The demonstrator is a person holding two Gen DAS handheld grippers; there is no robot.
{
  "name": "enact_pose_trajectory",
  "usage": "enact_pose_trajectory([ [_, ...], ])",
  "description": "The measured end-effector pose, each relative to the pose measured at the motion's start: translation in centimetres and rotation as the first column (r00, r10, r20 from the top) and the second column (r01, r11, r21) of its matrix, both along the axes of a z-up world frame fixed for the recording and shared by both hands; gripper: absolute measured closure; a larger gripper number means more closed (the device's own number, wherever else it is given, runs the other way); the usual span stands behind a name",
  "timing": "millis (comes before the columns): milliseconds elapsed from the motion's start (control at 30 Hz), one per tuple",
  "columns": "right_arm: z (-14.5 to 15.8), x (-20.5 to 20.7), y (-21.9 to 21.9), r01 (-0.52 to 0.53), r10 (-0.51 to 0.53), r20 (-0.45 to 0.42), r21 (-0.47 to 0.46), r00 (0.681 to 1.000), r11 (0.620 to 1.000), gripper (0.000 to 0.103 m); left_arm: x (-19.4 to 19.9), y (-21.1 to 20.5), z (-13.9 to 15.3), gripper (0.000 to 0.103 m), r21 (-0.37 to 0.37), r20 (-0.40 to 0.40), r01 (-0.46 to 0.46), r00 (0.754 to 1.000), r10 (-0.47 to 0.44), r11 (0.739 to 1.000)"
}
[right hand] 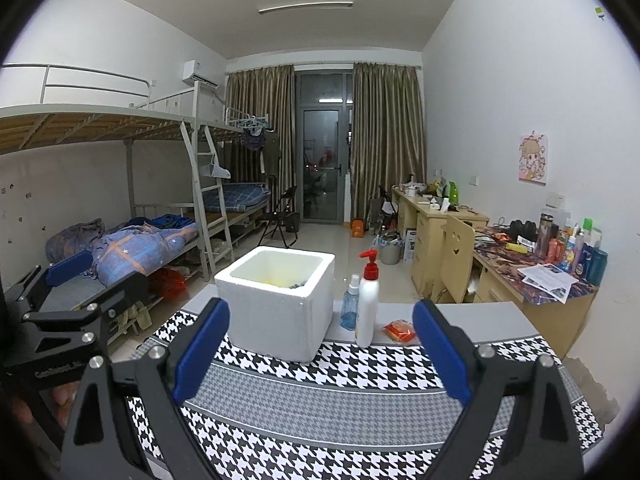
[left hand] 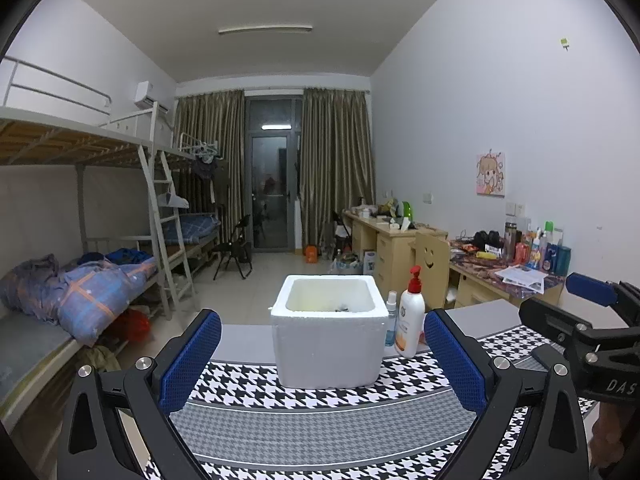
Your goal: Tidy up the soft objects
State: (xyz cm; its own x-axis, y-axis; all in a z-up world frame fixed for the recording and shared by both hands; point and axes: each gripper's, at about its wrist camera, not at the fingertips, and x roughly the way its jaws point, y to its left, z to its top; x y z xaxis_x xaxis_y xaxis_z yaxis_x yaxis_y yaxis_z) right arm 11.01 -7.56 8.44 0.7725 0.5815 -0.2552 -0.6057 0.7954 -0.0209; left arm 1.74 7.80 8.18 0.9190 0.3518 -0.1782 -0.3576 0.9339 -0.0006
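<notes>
Perhaps "DAS" on right tongs

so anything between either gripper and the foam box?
Nothing visible. The left gripper and the right gripper are both open and empty, with only bare houndstooth mat between them and the white foam box. The pump bottle, spray bottle and orange packet sit right of the box, off both paths.

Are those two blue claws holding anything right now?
No. The left gripper and the right gripper are both wide open and empty, above the houndstooth mat, short of the white foam box.
</notes>
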Motion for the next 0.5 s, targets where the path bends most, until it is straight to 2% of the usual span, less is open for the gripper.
enact_pose_trajectory([
  [167, -0.7, -1.4, -0.6, 0.000, 0.000, 0.041, 0.006, 0.999, 1.000, 0.008, -0.8, -0.7, -0.8, 0.001, 0.030, 0.025, -0.004, 1.000, 0.003, 1.000],
  [400, -1.8, -2.6, -1.4, 0.011, -0.013, 0.083, 0.016, 0.996, 1.000, 0.008, -2.2, -1.1, -2.3, 0.001, 0.024, 0.039, -0.002, 0.999, 0.001, 1.000],
  [500, -2.6, -2.9, -1.6, 0.001, -0.002, 0.076, 0.014, 0.997, 1.000, 0.008, -2.9, -1.5, -3.0, 0.001, 0.033, 0.049, -0.001, 0.999, 0.000, 0.999],
])
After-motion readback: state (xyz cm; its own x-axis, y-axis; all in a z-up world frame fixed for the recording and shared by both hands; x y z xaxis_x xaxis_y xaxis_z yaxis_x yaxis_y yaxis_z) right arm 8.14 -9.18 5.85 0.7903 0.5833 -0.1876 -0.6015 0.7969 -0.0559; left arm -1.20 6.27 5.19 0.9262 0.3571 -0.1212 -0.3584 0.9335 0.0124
